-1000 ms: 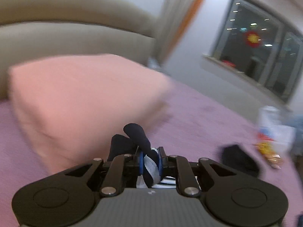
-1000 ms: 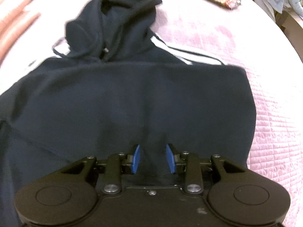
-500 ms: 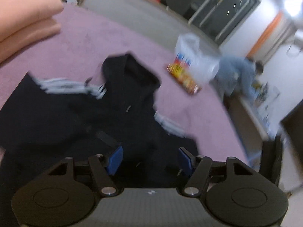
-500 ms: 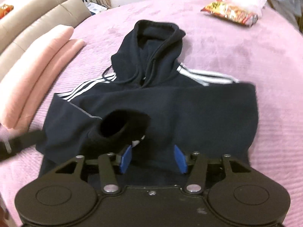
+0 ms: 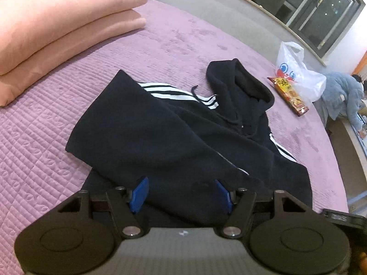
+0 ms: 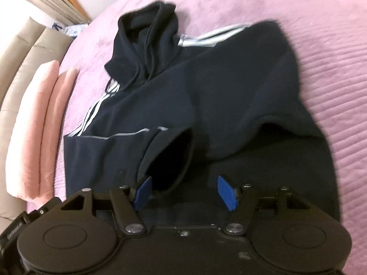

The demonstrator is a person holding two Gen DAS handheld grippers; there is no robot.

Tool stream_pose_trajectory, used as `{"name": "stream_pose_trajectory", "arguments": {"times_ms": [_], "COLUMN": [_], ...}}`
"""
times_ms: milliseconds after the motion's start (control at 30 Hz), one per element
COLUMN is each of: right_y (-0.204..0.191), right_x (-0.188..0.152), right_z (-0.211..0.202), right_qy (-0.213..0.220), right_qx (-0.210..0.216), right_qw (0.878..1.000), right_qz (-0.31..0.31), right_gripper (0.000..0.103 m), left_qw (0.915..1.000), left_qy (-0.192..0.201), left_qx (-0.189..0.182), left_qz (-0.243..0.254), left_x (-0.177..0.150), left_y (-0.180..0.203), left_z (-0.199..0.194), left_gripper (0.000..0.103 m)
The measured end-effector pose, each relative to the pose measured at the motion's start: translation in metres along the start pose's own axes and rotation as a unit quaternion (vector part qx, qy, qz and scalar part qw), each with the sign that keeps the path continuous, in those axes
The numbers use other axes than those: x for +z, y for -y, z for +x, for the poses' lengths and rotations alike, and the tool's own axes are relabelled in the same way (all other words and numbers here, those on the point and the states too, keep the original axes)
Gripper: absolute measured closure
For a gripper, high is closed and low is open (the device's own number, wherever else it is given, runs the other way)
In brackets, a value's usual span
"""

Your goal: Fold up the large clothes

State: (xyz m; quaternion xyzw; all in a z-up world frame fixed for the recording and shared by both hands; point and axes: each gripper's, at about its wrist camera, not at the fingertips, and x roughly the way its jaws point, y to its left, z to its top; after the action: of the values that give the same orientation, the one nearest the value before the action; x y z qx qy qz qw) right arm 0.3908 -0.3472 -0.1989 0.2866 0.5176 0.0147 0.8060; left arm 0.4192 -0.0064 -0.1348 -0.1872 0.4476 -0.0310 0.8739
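Dark hoodie (image 5: pixel 174 137) lies spread on the purple bed (image 5: pixel 45 123), both sleeves folded across its body, hood toward the snack packet (image 5: pixel 290 95) and plastic bag (image 5: pixel 298 78). Left hand-held gripper (image 5: pixel 181 193) hangs over the hem, jaws wide, nothing pinched. Right hand-held gripper (image 6: pixel 184 192) has just been opening too, released, a sleeve cuff (image 6: pixel 169 158) lying loose just beyond its left finger. Pink quilt (image 5: pixel 57 23) sits folded alongside.

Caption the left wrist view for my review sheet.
Open left tool above a navy striped hoodie on a purple quilted bedspread.
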Motion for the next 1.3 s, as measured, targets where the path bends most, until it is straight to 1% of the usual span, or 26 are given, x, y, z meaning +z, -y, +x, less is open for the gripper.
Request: {"name": "stream_pose_trajectory", "arguments": {"times_ms": [67, 133, 233, 300, 367, 400, 433, 467, 500, 533, 600, 700, 767, 833, 867, 900, 933, 967, 1000, 1033, 1067, 1100, 1167, 1233, 1267, 1300], "right_y": [0.001, -0.004, -0.017, -0.015, -0.013, -0.013, -0.016, -0.02, -0.028, -0.038, -0.057, -0.067, -0.06, -0.045, -0.035, -0.022, -0.006, 0.007, 0.02, 0.029, 0.037, 0.04, 0.034, 0.017, 0.007, -0.003], "right_x": [0.001, 0.006, 0.015, 0.017, 0.016, 0.014, 0.012, 0.01, 0.009, 0.008, 0.011, 0.028, 0.042, 0.055, 0.058, 0.064, 0.069, 0.072, 0.075, 0.076, 0.079, 0.08, 0.085, 0.084, 0.081, 0.08], "right_z": [-0.005, 0.003, 0.027, 0.041, 0.059, 0.067, 0.07, 0.07, 0.065, 0.054, 0.028, -0.015, -0.042, -0.059, -0.06, -0.057, -0.048, -0.034, -0.019, -0.008, -0.001, -0.002, -0.012, -0.02, -0.022, -0.017], "right_qy": [0.013, 0.005, -0.002, -0.013, -0.034, -0.049, -0.056, -0.055, -0.052, -0.034, 0.003, 0.067, 0.11, 0.145, 0.153, 0.151, 0.139, 0.121, 0.097, 0.084, 0.076, 0.077, 0.11, 0.145, 0.162, 0.168], "right_qx": [0.005, 0.026, 0.039, 0.033, 0.029, 0.037, 0.049, 0.057, 0.061, 0.062, 0.061, 0.04, 0.009, -0.047, -0.074, -0.101, -0.124, -0.147, -0.176, -0.201, -0.218, -0.214, -0.189, -0.168, -0.162, -0.16], "right_qw": [1.0, 1.0, 0.999, 0.999, 0.999, 0.998, 0.997, 0.997, 0.997, 0.996, 0.993, 0.986, 0.983, 0.978, 0.976, 0.976, 0.977, 0.978, 0.977, 0.973, 0.971, 0.972, 0.974, 0.97, 0.966, 0.962], "right_qz": [-0.006, -0.012, -0.017, -0.004, 0.01, 0.011, 0.006, 0.0, -0.019, -0.05, -0.105, -0.146, -0.149, -0.144, -0.135, -0.119, -0.099, -0.085, -0.077, -0.072, -0.065, -0.062, -0.065, -0.097, -0.121, -0.141], "right_gripper": [0.024, 0.024, 0.025, 0.025, 0.024, 0.037, 0.056, 0.094, 0.094, 0.094, 0.095, 0.096, 0.096, 0.096, 0.095, 0.088, 0.085, 0.05, 0.036, 0.041, 0.048, 0.048, 0.048, 0.048, 0.056, 0.07], "left_qw": [1.0, 0.9999, 0.9999, 0.9998, 0.9998, 0.9997, 0.9997, 0.9997, 0.9996, 0.9994, 0.9983, 0.9963, 0.9956, 0.9949, 0.9946, 0.9945, 0.9938, 0.9926, 0.9912, 0.9897, 0.9891, 0.9896, 0.9914, 0.9915, 0.9904, 0.9886], "left_qy": [-0.004, -0.011, -0.016, -0.016, -0.016, -0.016, -0.015, -0.013, -0.01, -0.003, 0.01, 0.044, 0.057, 0.061, 0.055, 0.041, 0.026, 0.011, -0.003, -0.014, -0.014, -0.008, 0.006, 0.017, 0.014, 0.01], "left_qx": [0.001, 0.001, -0.006, -0.008, -0.008, -0.007, -0.006, -0.007, -0.006, -0.001, 0.008, 0.022, 0.022, 0.024, 0.03, 0.04, 0.054, 0.066, 0.077, 0.086, 0.086, 0.08, 0.049, 0.011, -0.009, -0.022], "left_qz": [0.0, -0.003, -0.002, 0.006, 0.013, 0.015, 0.016, 0.018, 0.025, 0.036, 0.056, 0.071, 0.07, 0.077, 0.083, 0.089, 0.094, 0.101, 0.108, 0.114, 0.118, 0.119, 0.121, 0.129, 0.137, 0.148], "left_x": [-0.004, -0.011, -0.011, -0.009, -0.008, -0.007, -0.007, -0.006, -0.004, -0.001, 0.008, 0.033, 0.05, 0.063, 0.067, 0.069, 0.069, 0.067, 0.065, 0.064, 0.064, 0.065, 0.069, 0.072, 0.072, 0.071], "left_y": [0.0, 0.001, 0.002, 0.005, 0.007, 0.007, 0.007, 0.006, 0.007, 0.008, 0.011, 0.013, 0.016, 0.02, 0.021, 0.022, 0.022, 0.02, 0.019, 0.018, 0.018, 0.02, 0.027, 0.04, 0.049, 0.057], "left_z": [0.002, -0.006, -0.003, -0.002, 0.0, 0.001, 0.002, 0.003, 0.004, 0.004, 0.007, 0.015, 0.024, 0.039, 0.051, 0.068, 0.084, 0.1, 0.114, 0.123, 0.123, 0.118, 0.102, 0.092, 0.092, 0.095], "left_gripper": [0.038, 0.039, 0.039, 0.039, 0.039, 0.039, 0.04, 0.042, 0.044, 0.049, 0.051, 0.055, 0.056, 0.055, 0.055, 0.055, 0.055, 0.056, 0.057, 0.06, 0.06, 0.06, 0.06, 0.06, 0.06, 0.06]}}
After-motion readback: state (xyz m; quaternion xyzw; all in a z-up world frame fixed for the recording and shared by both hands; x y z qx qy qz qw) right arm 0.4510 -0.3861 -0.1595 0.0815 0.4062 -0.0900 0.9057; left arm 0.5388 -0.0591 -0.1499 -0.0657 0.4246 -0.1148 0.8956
